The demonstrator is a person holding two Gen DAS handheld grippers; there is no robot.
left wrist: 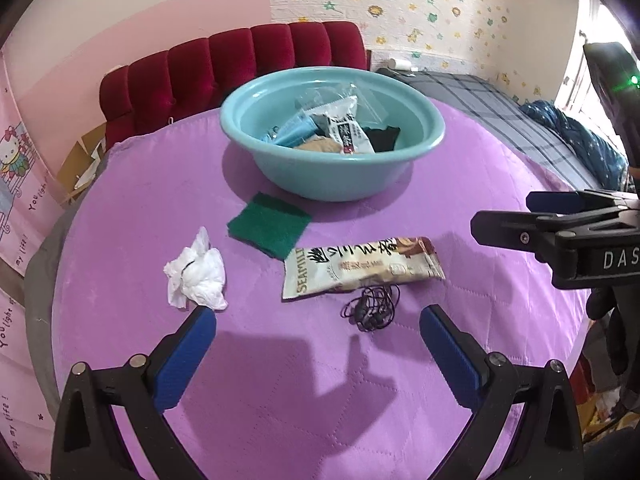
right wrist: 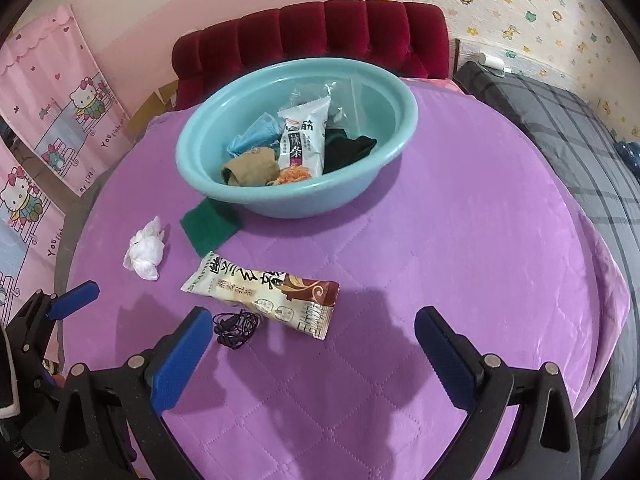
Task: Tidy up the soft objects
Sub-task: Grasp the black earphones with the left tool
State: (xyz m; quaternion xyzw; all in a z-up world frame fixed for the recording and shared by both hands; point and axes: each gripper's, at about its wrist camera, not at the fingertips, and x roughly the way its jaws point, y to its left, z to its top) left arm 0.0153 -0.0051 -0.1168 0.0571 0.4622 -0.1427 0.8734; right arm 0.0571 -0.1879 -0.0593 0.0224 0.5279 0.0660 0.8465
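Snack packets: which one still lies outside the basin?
The long Seamild packet, flat on the purple cloth beside the black cord; the white packet sits inside the teal basin.

A home bedroom: ahead stand a red headboard [right wrist: 312, 36], cartoon wallpaper [right wrist: 520, 8] and a plaid bed [right wrist: 568, 120] to the right.

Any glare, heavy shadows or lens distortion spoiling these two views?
Left wrist: strong fisheye bowing, dark corners, blown-out window at right, left tool shadow on the purple cloth. Right wrist: same bowing, right tool shadow partly reaching the snack packet; objects stay sharp.
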